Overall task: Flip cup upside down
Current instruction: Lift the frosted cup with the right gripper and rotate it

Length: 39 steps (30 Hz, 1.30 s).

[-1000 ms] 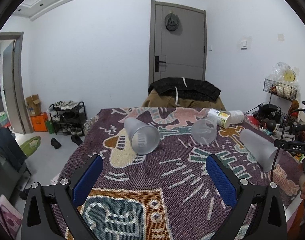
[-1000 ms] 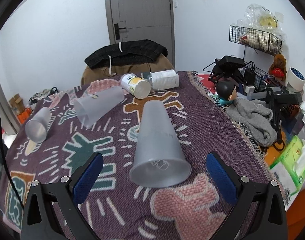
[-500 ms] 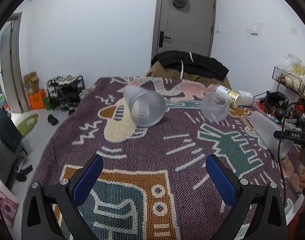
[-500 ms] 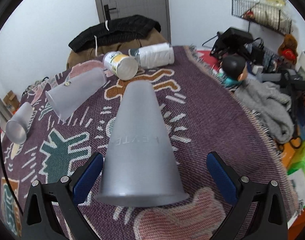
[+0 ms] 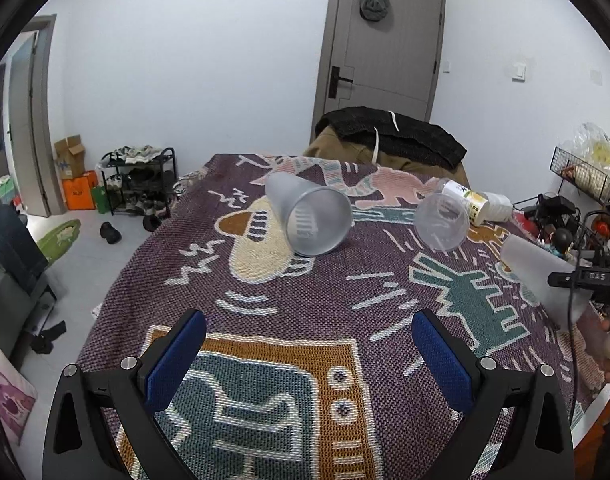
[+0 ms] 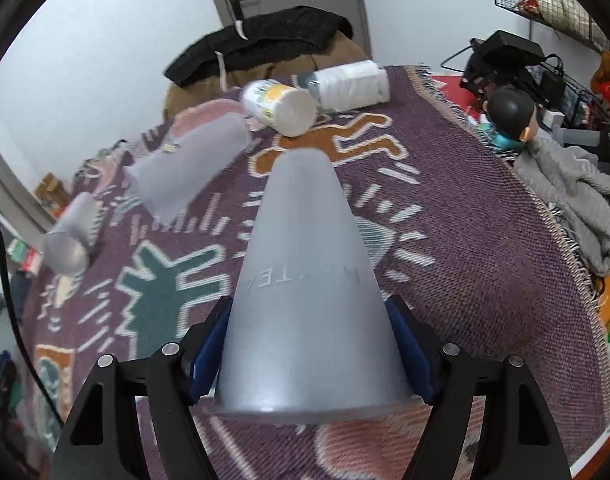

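Observation:
Three frosted plastic cups lie on their sides on the patterned purple cloth [image 5: 325, 296]. My right gripper [image 6: 307, 344] is shut on the nearest frosted cup [image 6: 305, 288], its blue pads [image 6: 207, 354] pressing both sides near the rim, base pointing away. That cup also shows at the right edge of the left wrist view [image 5: 545, 276]. My left gripper [image 5: 309, 360] is open and empty above the near part of the cloth. A second cup [image 5: 309, 214] lies ahead of it, mouth toward me. A third cup [image 5: 441, 222] lies to its right.
A yellow-labelled container [image 6: 279, 106] and a white bottle [image 6: 351, 84] lie at the far end of the cloth. A chair with dark clothing [image 5: 393, 136] stands behind the table. A grey towel [image 6: 573, 192] and cluttered gear sit past the right edge.
My right gripper moved forward onto the nearest cup and closed on it. My left gripper stayed open while its view shifted slightly.

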Motion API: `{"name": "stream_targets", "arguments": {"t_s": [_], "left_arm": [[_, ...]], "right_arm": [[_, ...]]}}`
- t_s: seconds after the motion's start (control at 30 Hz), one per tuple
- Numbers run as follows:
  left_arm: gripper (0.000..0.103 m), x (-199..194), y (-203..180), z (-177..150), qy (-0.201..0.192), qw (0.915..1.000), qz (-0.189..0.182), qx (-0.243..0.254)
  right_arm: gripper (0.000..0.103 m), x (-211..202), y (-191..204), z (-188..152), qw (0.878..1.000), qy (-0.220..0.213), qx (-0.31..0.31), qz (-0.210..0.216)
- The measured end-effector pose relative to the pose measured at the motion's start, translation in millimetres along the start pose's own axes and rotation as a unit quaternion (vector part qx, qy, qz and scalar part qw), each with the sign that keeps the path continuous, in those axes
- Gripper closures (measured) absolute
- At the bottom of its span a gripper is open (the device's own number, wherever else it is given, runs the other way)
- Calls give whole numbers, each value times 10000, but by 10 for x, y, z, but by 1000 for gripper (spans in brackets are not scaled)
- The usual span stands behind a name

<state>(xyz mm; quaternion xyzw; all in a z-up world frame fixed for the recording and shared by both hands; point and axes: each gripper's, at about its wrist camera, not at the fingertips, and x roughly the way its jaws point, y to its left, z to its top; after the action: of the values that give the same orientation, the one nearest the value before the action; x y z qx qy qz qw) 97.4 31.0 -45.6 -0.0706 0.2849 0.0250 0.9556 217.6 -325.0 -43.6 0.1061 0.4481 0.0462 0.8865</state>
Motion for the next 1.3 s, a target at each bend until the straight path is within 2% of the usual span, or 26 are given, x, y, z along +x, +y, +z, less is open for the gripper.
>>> {"name": "stream_targets", "arguments": {"t_s": [0.57,0.8,1.1,1.3], "left_arm": [[0,-327,288,-44,-150,9999,35,-62],[0,-510,468,-172,-204,9995,214,76],[0,-691,655,-305,-232,9995,-158,-113],[0,-723,679,-347,-263,9996,85,25]], "right_arm": [[28,-661,693,-367,9922,-366,-190,1175],[28,-740,949,-556,9896,-373,-182,1380],[28,-652,1355,-875,9882,-268,-309,1474],[27,-485,1579,-1071,9877,-103,-317,1529]]}}
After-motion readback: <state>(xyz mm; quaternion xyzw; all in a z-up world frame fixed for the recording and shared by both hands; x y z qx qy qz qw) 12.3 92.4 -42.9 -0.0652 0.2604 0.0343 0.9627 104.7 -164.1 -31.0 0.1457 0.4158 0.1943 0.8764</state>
